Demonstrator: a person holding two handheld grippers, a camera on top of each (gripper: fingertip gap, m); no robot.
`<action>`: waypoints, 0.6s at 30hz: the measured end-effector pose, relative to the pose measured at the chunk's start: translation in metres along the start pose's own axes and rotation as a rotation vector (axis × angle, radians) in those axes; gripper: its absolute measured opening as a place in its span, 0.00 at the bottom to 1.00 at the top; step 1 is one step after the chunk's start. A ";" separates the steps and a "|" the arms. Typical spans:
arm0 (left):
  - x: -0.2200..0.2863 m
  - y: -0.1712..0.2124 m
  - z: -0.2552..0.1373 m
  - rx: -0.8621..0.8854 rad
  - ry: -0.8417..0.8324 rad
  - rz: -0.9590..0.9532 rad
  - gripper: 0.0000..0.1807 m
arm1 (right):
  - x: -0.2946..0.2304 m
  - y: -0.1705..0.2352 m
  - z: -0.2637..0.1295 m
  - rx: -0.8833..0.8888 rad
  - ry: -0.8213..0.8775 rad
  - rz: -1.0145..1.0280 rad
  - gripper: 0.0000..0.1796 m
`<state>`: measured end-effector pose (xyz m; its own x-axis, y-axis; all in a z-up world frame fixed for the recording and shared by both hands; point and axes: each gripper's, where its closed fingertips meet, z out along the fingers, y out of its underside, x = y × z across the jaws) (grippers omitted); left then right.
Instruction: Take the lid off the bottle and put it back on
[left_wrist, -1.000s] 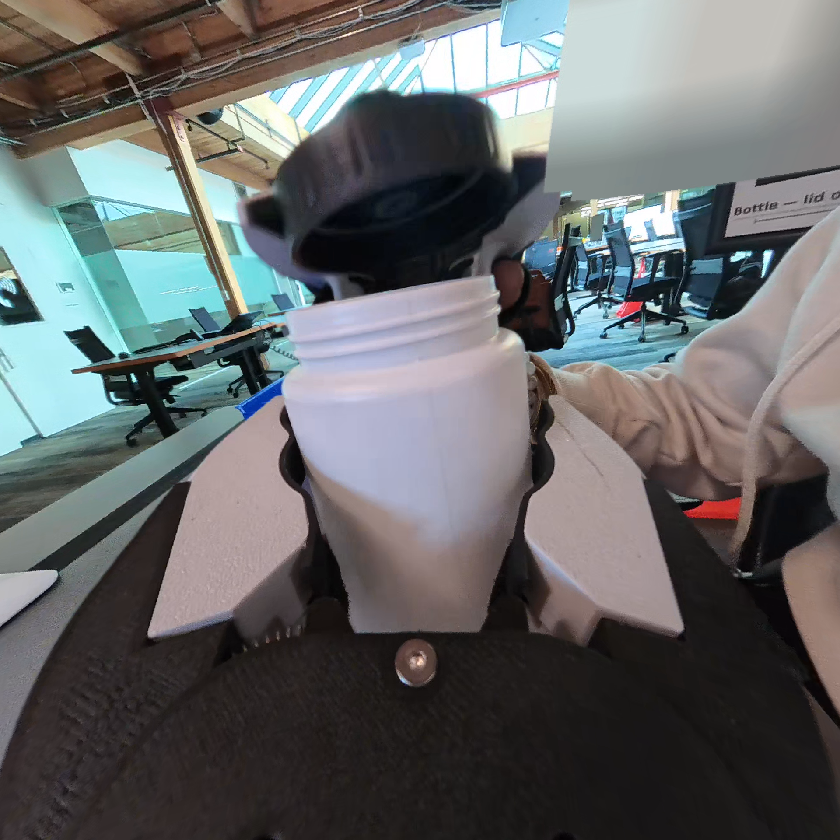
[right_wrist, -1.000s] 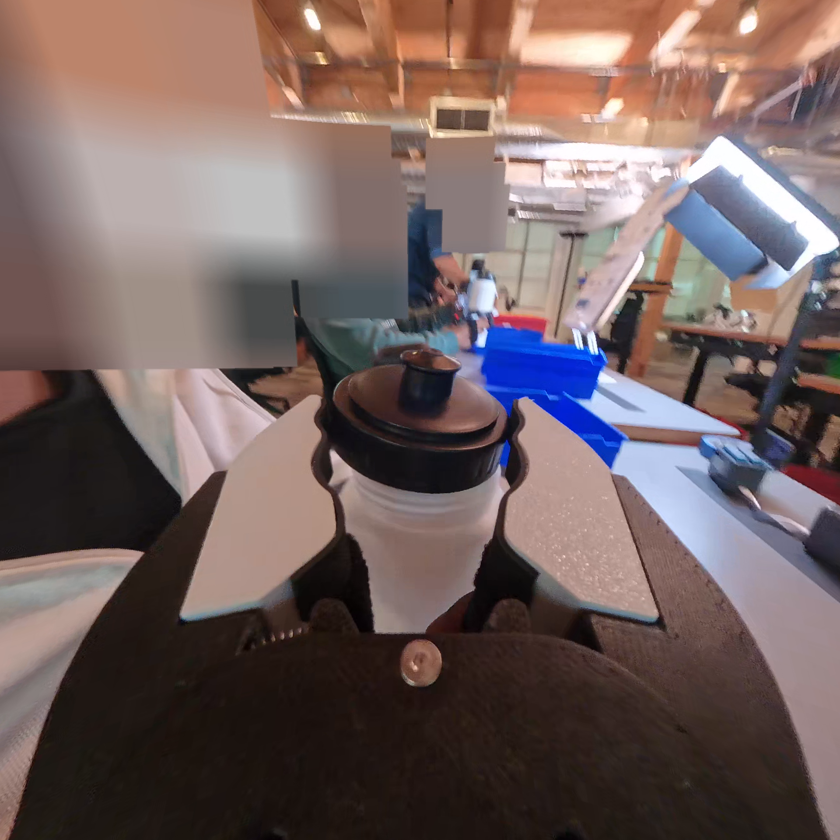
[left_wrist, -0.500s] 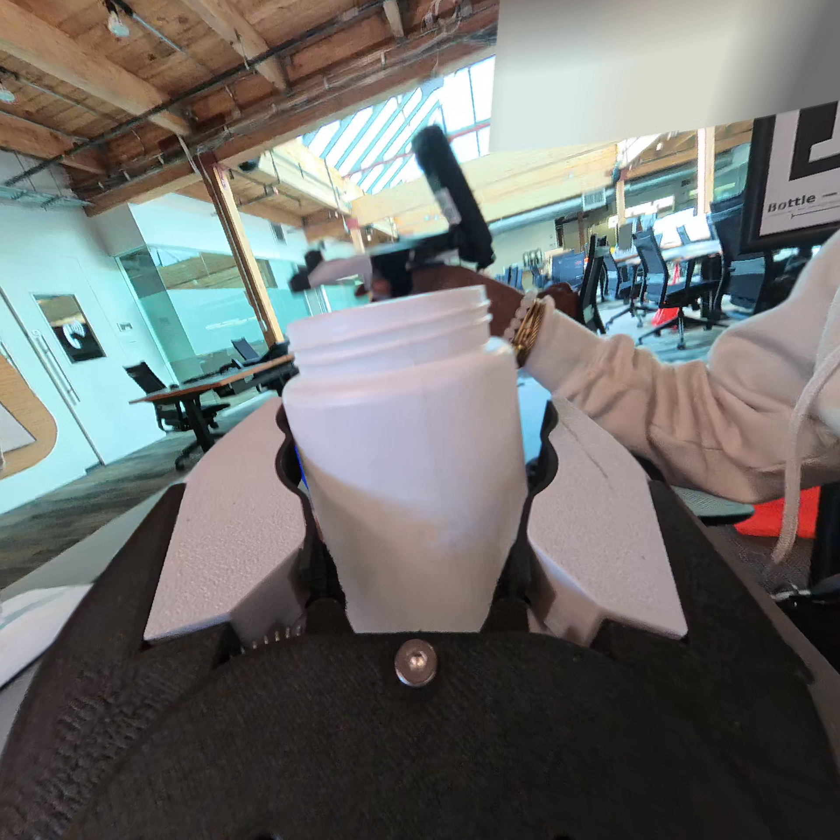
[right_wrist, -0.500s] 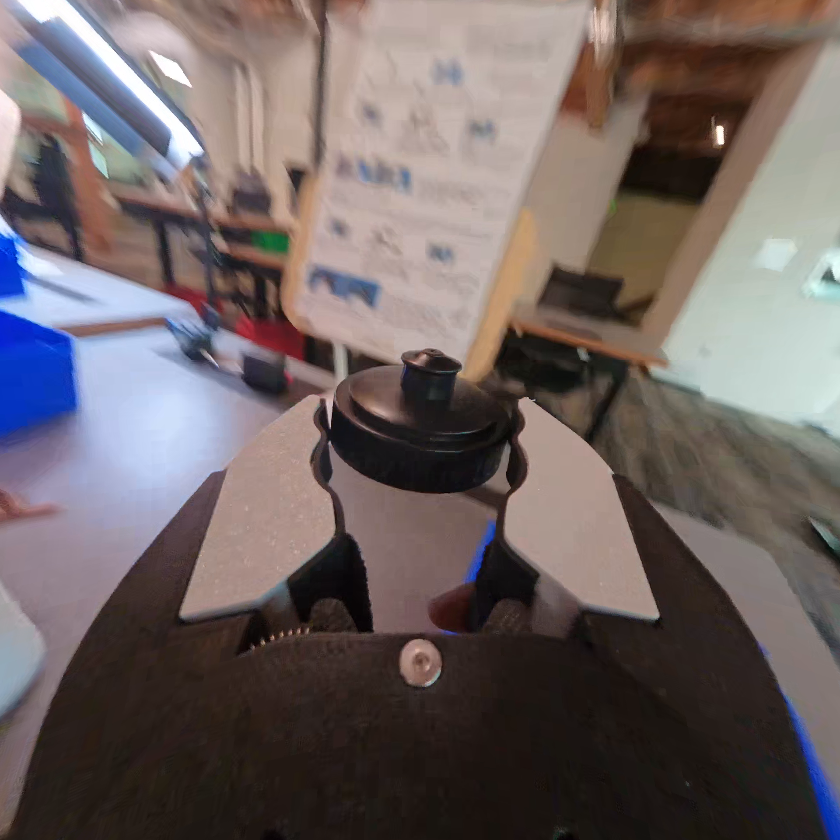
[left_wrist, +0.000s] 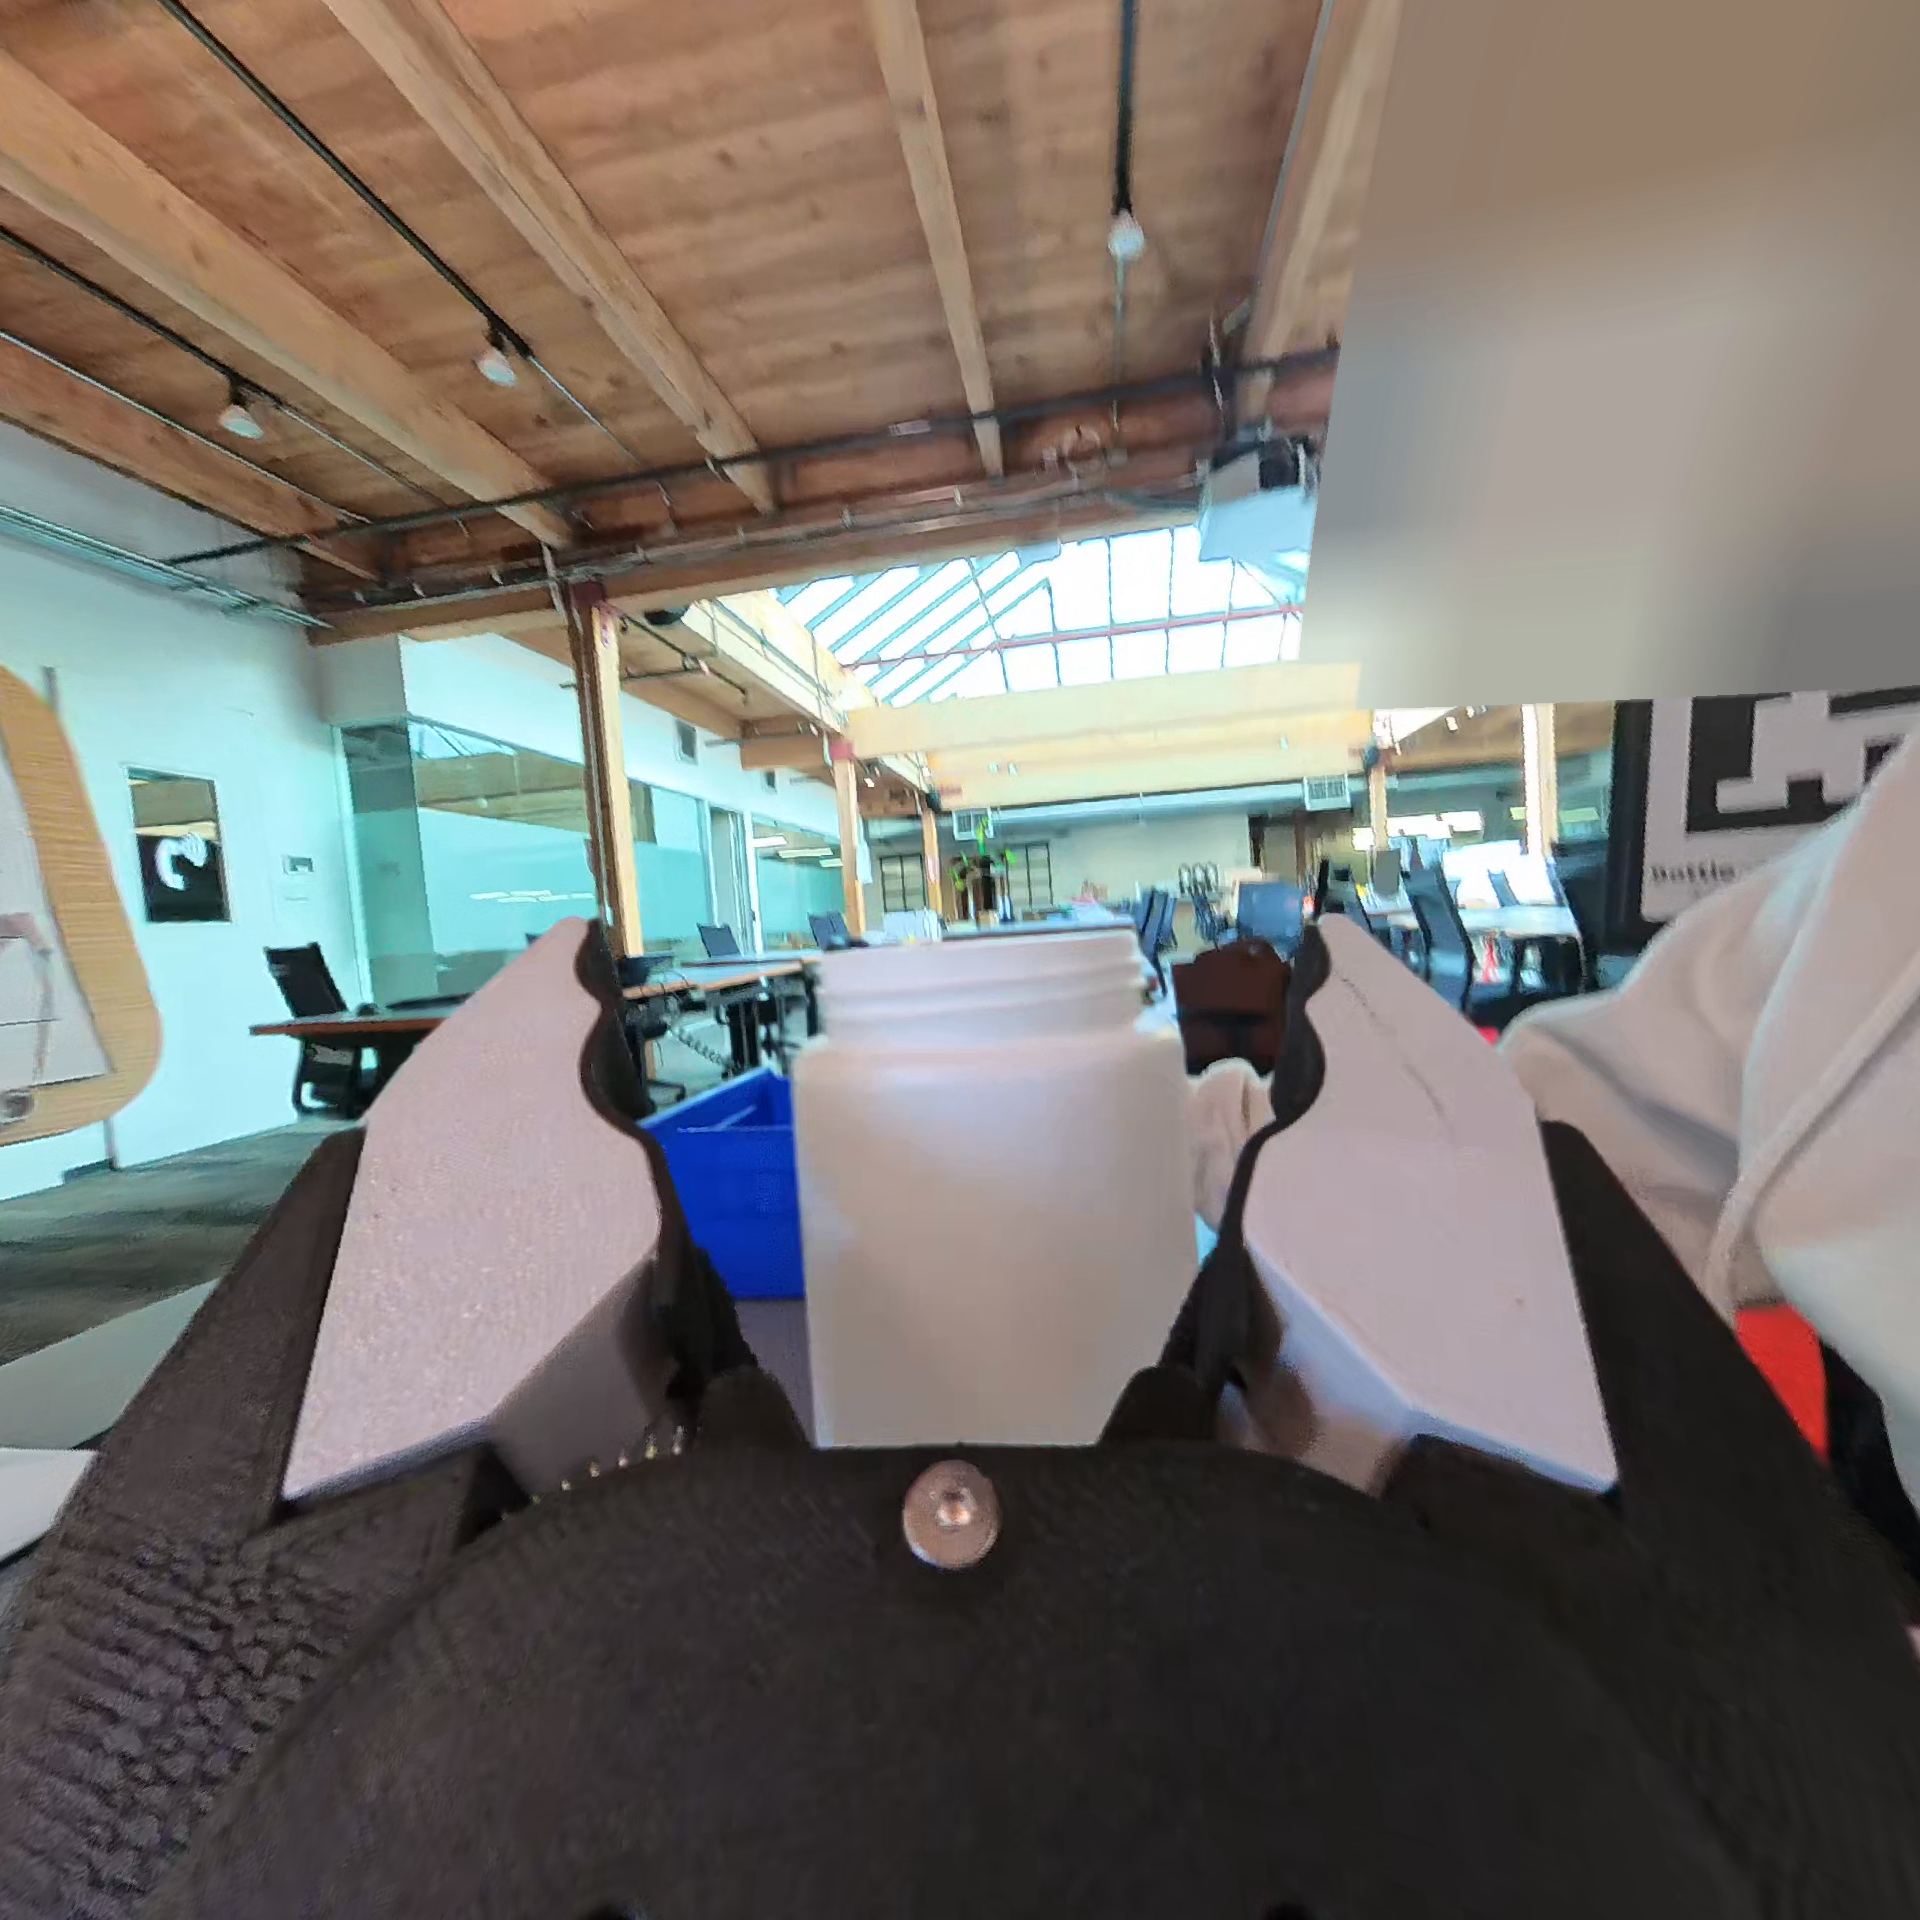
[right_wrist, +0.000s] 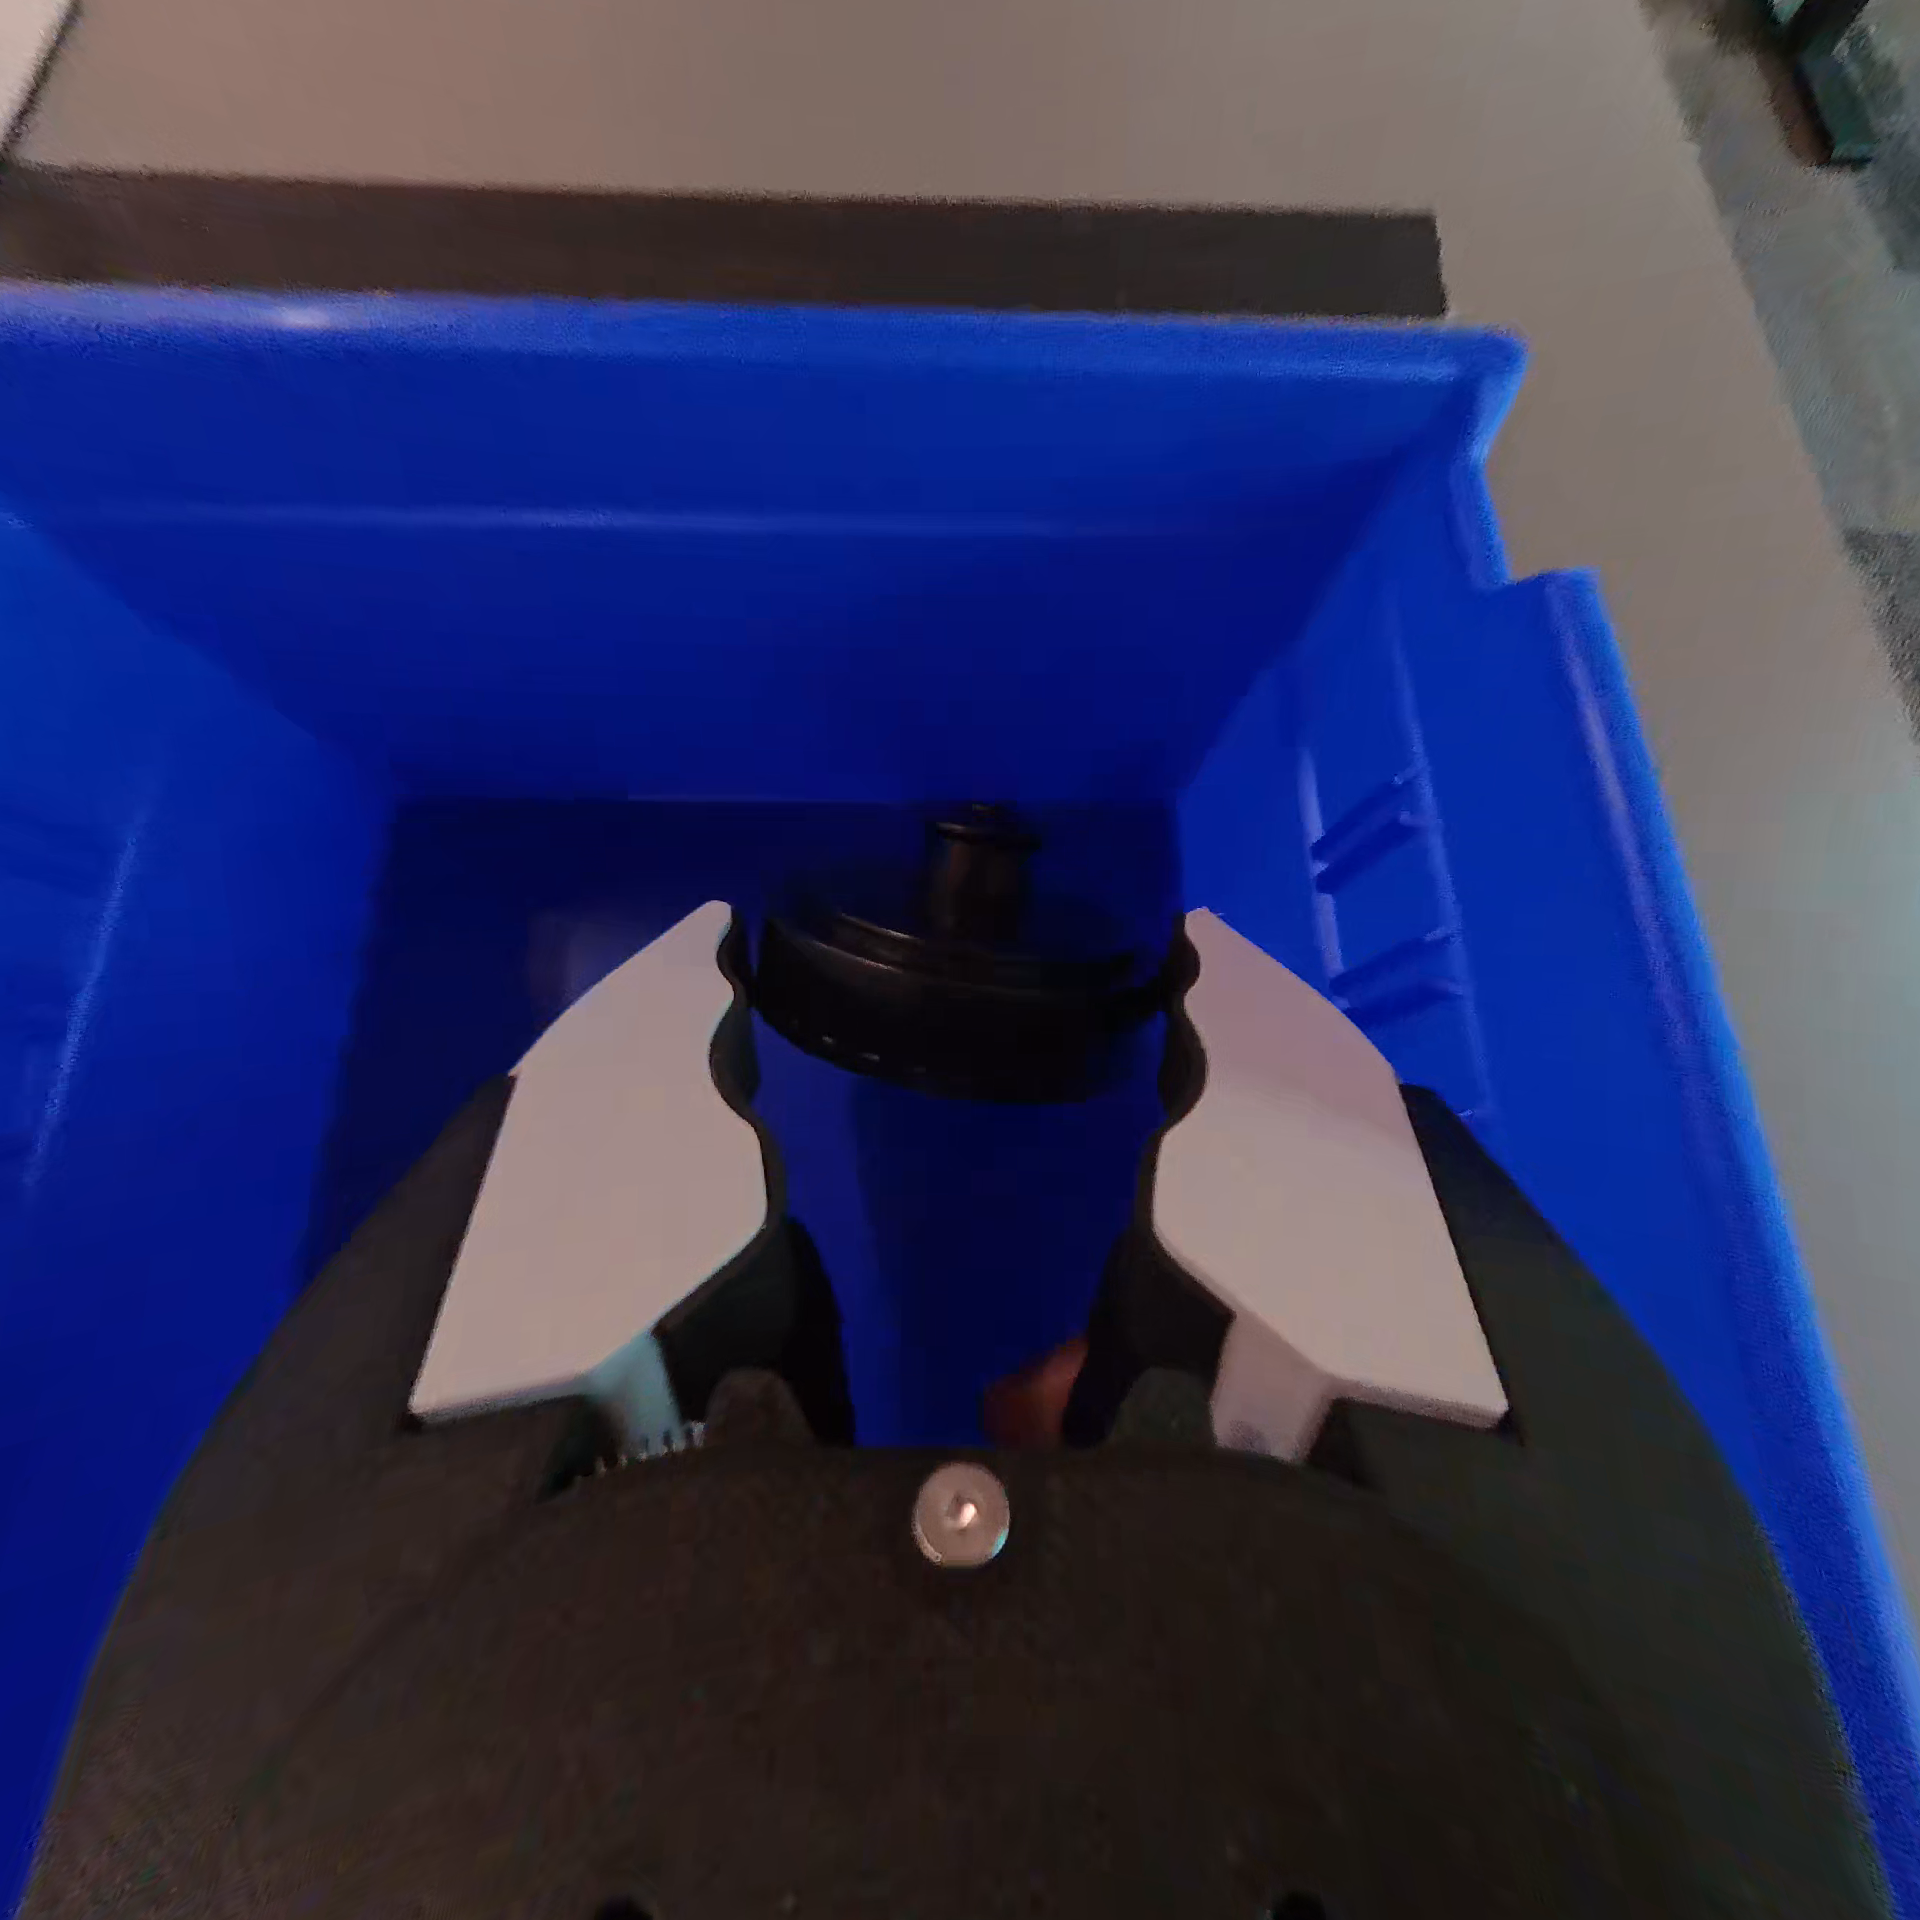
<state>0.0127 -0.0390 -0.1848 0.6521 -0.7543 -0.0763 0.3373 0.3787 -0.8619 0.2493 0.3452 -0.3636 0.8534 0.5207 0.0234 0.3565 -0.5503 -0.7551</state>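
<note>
The white bottle (left_wrist: 987, 1195) stands upright with its threaded mouth uncovered, between the fingers of my left gripper (left_wrist: 951, 935). The left jaws are spread wide, with a gap on each side of the bottle. The bottle's base is hidden behind the gripper body. My right gripper (right_wrist: 956, 935) is shut on the black lid (right_wrist: 951, 1018), which has a spout on top. It points down into a blue bin (right_wrist: 727, 623) and holds the lid above the bin's floor.
A blue bin (left_wrist: 727, 1174) sits just behind the bottle on the grey table (left_wrist: 104, 1371). A person's white sleeve (left_wrist: 1714, 1091) fills the right side. Grey tabletop (right_wrist: 831, 94) lies beyond the bin's far wall. Spacing between my two grippers at the tips: around 50 cm.
My left gripper has opened and let go of the bottle. My right gripper carried the lid away from the bottle and now holds it down inside the blue bin.
</note>
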 end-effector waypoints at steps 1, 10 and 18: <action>-0.005 -0.005 -0.002 0.029 -0.023 -0.011 0.66 | 0.000 0.004 0.003 -0.023 -0.001 0.003 0.43; -0.025 -0.020 -0.011 0.115 -0.124 -0.032 0.65 | 0.001 0.004 -0.004 -0.031 0.035 -0.024 0.55; -0.092 -0.014 -0.044 0.137 -0.509 -0.105 0.57 | -0.185 -0.112 -0.178 0.755 -0.442 -0.628 0.63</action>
<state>-0.0817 0.0014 -0.1877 0.8452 -0.4497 0.2888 0.4819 0.4077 -0.7756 0.1195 0.1943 -0.1665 0.3325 0.8429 0.4230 0.2271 0.3638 -0.9034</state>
